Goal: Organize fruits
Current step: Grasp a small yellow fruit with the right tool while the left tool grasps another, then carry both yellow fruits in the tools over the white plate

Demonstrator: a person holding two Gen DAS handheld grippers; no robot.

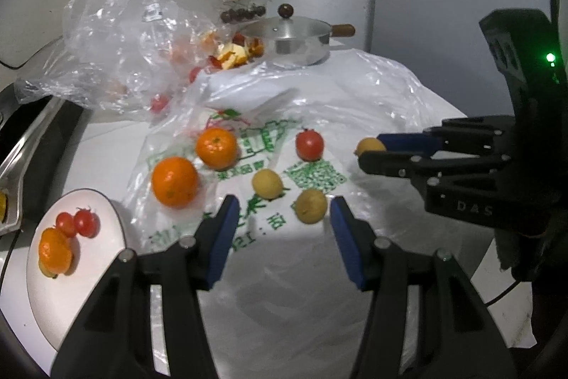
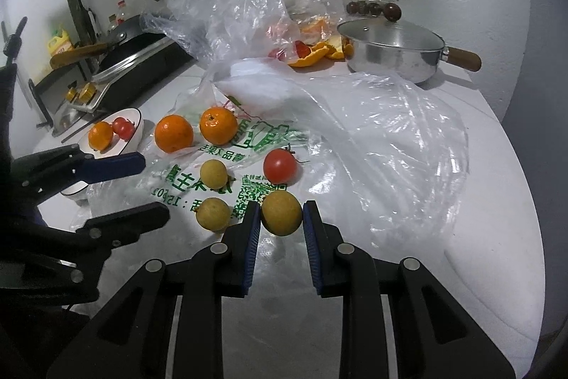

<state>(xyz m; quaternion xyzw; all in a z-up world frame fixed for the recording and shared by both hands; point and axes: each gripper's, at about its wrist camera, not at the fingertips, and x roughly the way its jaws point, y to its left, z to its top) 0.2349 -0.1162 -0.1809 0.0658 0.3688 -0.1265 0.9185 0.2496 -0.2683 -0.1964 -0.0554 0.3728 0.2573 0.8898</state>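
A: Left wrist view. Our left gripper (image 1: 280,215) has its fingers apart with nothing between them, over the printed plastic bag (image 1: 248,166) spread on the worktop (image 1: 106,144). A small yellow fruit (image 1: 311,205) lies just ahead of the right-hand finger; we judge the gap suits a fruit of that size.

B: The white plate (image 1: 46,290) at the left already carries a mandarin (image 1: 54,251) and two cherry tomatoes (image 1: 76,223), so we take it as the collecting place. Loose on the bag: two mandarins (image 1: 216,147), one tomato (image 1: 310,144), another yellow fruit (image 1: 267,183).

A: Right wrist view. Our right gripper (image 2: 281,219) is clamped on a third yellow fruit (image 2: 281,212), pads pressing both its sides, above the bag.

B: The plate (image 2: 136,130) sits far left beyond the left gripper (image 2: 149,187), so we judge the held fruit must cross to it. The pot (image 2: 394,54) and peel (image 2: 319,54) behind stay clear.
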